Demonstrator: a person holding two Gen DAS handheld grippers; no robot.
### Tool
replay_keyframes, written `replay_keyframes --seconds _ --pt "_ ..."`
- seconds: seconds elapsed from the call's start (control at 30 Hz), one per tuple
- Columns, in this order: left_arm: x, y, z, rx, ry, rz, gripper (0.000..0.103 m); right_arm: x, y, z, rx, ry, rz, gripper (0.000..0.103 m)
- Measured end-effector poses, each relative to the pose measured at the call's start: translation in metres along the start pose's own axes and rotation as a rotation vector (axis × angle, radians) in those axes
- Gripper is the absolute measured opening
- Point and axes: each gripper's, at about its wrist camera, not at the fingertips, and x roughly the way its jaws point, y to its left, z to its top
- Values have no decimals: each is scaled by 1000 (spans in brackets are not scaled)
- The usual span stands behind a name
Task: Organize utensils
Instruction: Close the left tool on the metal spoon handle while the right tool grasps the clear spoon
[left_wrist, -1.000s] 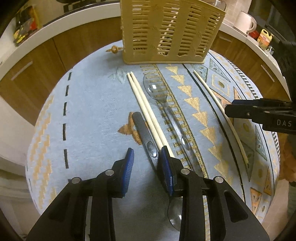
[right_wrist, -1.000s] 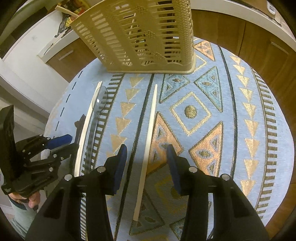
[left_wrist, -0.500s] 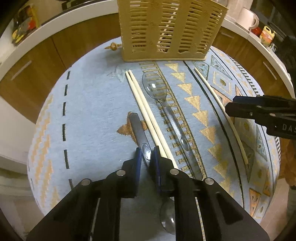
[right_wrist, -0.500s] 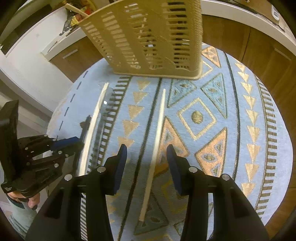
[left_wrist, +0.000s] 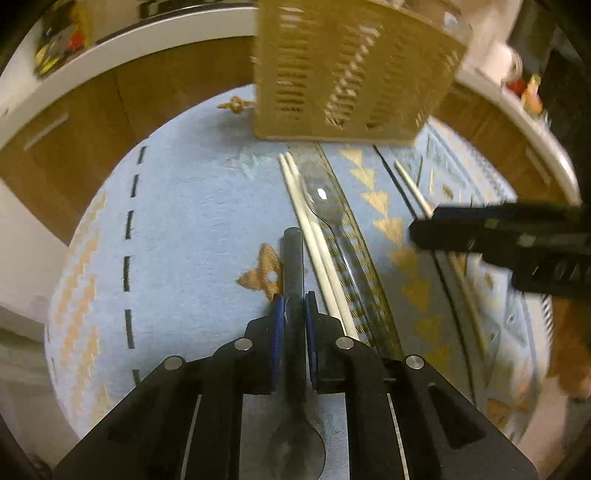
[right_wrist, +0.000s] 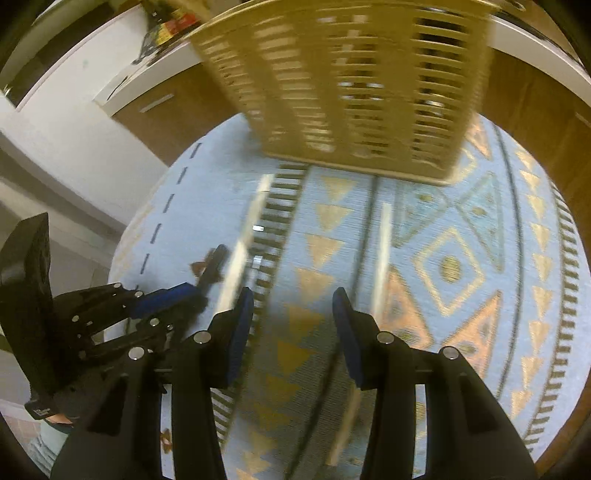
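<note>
Now the left gripper (left_wrist: 294, 308) clamps one dark spoon (left_wrist: 293, 258); right gripper (right_wrist: 293, 314) gapes beside three chopsticks (left_wrist: 317, 251).

A dark spoon (left_wrist: 293, 258) is being held lengthwise, handle toward 12 o'clock. Paired chopsticks (left_wrist: 314, 243), a clear spoon (left_wrist: 325, 206) and a single chopstick (right_wrist: 384, 254) are lying below the slatted basket (left_wrist: 351, 70) at 12 o'clock.

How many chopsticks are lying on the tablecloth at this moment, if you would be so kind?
3. A pair of chopsticks lies side by side just right of the dark spoon held by the left gripper; a single chopstick lies farther right. The basket may hide others.
</note>
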Motion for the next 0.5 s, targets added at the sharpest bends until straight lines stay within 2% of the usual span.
replay_keyframes --seconds 0.07,0.1,0.2,0.37,0.5 --pt "-6 8 0 -30 -18 -33 9 8 11 4 -8 14 0 39" --pt "-8 12 0 -40 -22 -38 9 13 16 6 -14 21 -9 36" --pt "-16 20 -1 -51 -46 -37 9 25 29 10 -18 36 -25 33" --pt "-19 37 -1 -96 -56 -77 9 42 40 12 -37 49 -78 28" --pt "-21 43 -2 -109 -65 -99 9 48 51 9 -107 39 -159 13"
